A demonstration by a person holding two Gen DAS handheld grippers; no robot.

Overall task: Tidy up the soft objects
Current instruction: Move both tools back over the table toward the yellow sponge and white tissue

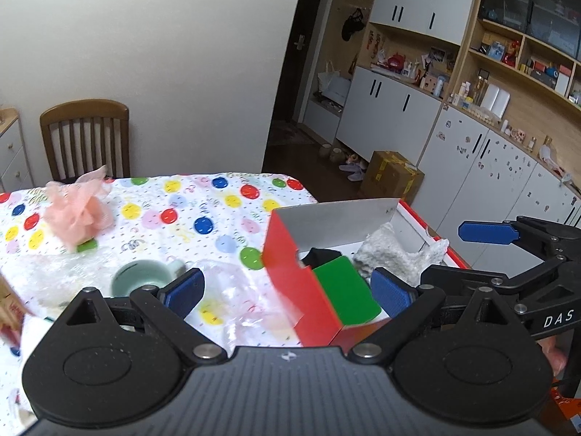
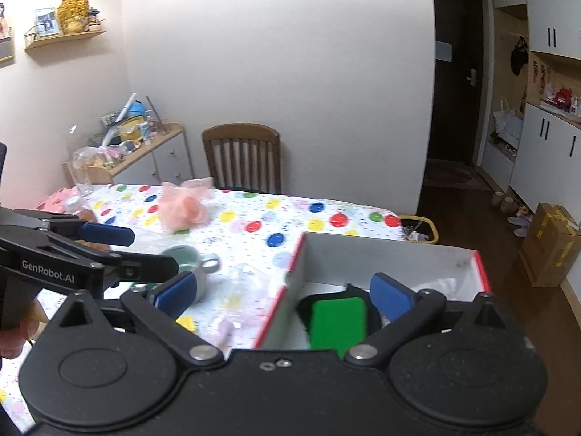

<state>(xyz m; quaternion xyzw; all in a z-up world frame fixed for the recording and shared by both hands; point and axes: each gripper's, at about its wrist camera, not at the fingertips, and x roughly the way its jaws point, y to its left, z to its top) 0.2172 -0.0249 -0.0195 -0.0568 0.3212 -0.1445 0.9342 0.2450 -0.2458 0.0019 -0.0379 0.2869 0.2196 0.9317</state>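
Both the left gripper (image 1: 287, 290) and right gripper (image 2: 283, 296) hang spread wide and empty by the box (image 1: 290, 272), so I'd reach the left one ahead-left for the pink mesh puff (image 1: 78, 214), pinching gently at its middle.

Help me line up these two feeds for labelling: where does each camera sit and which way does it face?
Left wrist: on the left gripper, looking across the red box toward the cabinets; the right gripper shows at right.
Right wrist: on the right gripper, facing the chair and wall; the left gripper shows at left.
Shared: green sponge, pink puff, teal cup.
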